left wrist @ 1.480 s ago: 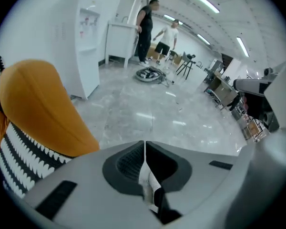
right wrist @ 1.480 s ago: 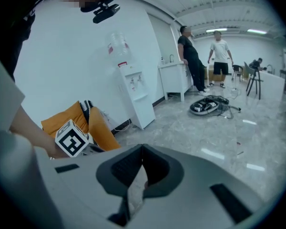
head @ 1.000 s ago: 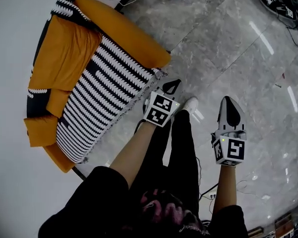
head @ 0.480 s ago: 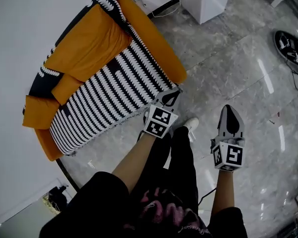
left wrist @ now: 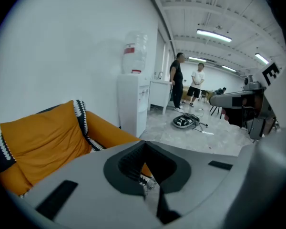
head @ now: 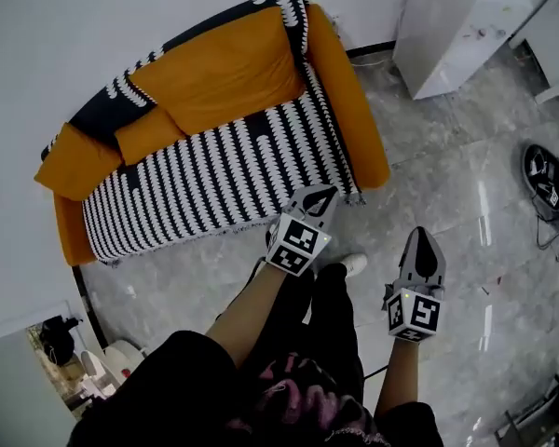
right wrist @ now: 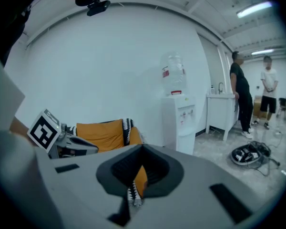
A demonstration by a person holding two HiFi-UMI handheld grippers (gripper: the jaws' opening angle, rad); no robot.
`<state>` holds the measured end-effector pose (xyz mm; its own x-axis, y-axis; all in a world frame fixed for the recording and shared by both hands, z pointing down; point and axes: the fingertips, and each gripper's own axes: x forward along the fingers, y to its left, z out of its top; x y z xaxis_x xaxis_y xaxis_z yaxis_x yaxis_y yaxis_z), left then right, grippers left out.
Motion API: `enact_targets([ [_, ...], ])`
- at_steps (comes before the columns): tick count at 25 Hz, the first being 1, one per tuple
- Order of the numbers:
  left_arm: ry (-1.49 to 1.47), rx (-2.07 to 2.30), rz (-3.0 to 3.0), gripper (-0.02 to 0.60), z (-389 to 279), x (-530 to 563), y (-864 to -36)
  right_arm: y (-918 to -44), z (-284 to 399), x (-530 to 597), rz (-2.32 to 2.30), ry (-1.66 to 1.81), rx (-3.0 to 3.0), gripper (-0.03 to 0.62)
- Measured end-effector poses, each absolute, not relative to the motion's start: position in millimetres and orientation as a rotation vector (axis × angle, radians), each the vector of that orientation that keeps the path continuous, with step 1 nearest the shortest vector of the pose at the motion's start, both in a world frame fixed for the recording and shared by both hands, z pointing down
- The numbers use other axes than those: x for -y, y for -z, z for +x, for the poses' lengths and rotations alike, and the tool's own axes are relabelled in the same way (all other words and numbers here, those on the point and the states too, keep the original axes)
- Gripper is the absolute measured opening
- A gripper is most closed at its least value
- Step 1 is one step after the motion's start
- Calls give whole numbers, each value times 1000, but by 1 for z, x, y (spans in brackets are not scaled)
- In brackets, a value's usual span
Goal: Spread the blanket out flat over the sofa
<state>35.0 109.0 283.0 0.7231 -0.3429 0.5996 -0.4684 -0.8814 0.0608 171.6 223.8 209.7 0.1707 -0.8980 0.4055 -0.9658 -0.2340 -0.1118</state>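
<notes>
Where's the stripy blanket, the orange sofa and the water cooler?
blanket [head: 214,180]: head view, on its stripes over the seat.
sofa [head: 228,68]: head view, on the orange back cushion.
water cooler [left wrist: 132,104]: left gripper view, on its white cabinet.

blanket [head: 214,180]: black-white striped; spread flat over seat, draped over backrest | sofa [head: 359,128]: orange; arms bare
</notes>
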Motion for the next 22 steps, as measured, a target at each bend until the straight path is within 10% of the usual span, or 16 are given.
enact_targets([
  [22, -597, 1352, 2532, 11, -273, -45, -179, -113, -49, -106, 1884, -224, 2170, 20],
])
